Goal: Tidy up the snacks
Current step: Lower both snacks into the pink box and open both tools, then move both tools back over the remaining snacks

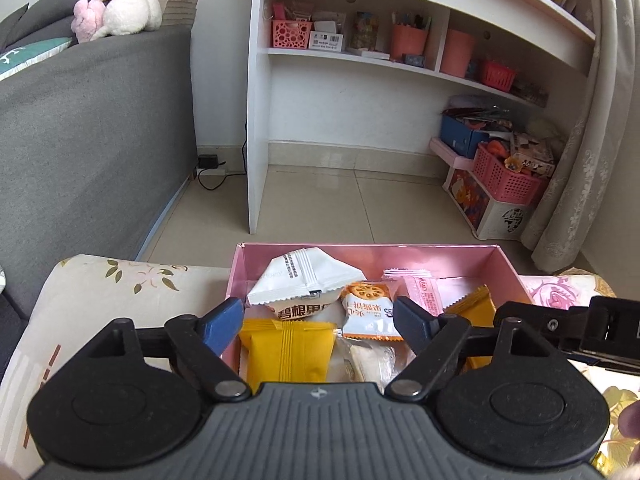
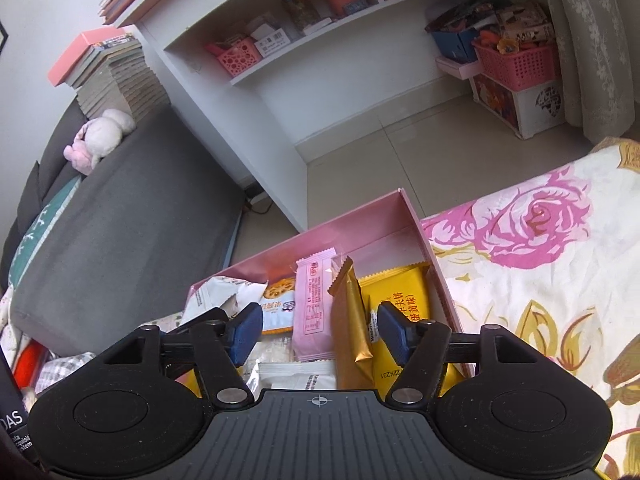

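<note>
Shallow pink cardboard box [image 1: 508,272] on the floral bedspread [image 2: 540,280] holds crinkle-edged snack packets: white, yellow, pink, gold. Left gripper [image 1: 318,322] and right gripper [image 2: 318,330] hover released, empty.

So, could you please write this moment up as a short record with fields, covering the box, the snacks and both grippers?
container: pink box, open top, on a floral cloth
contents: white packet, orange-print packet, pink packet, gold packet, yellow packets
left gripper: open over the box, holding nothing
right gripper: open over the box, holding nothing
background: white shelf unit, grey sofa
</note>
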